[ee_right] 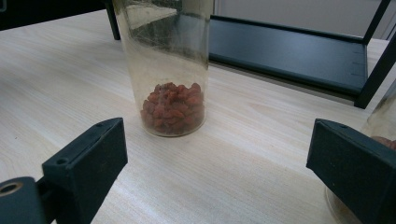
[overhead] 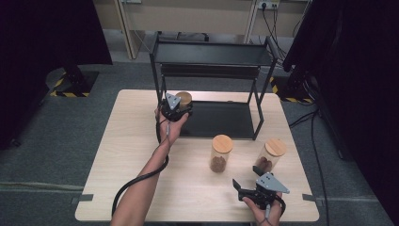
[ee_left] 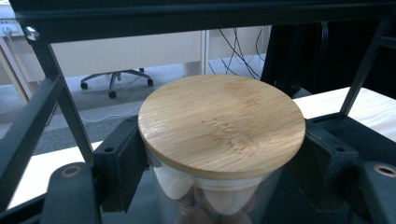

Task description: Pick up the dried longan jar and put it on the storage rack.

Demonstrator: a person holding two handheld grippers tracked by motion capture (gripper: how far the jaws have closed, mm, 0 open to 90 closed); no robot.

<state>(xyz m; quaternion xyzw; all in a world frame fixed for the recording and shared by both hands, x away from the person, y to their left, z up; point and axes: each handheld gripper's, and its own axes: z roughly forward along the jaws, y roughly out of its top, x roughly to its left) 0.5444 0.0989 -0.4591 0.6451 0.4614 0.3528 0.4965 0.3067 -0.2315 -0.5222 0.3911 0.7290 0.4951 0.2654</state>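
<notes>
Your right gripper (overhead: 246, 185) waits with its jaws wide and nothing between them, near the table's front edge. Your left gripper (overhead: 175, 109) is clamped on a lidded jar (ee_left: 219, 140) at the left front corner of the black rack (overhead: 214, 120). Keep the jar upright, clear the post, and set it flat on the bottom shelf. Two more jars (overhead: 221, 153) stand on the pale wooden table (overhead: 131, 155); beyond the rack lie grey carpet and desks.
</notes>
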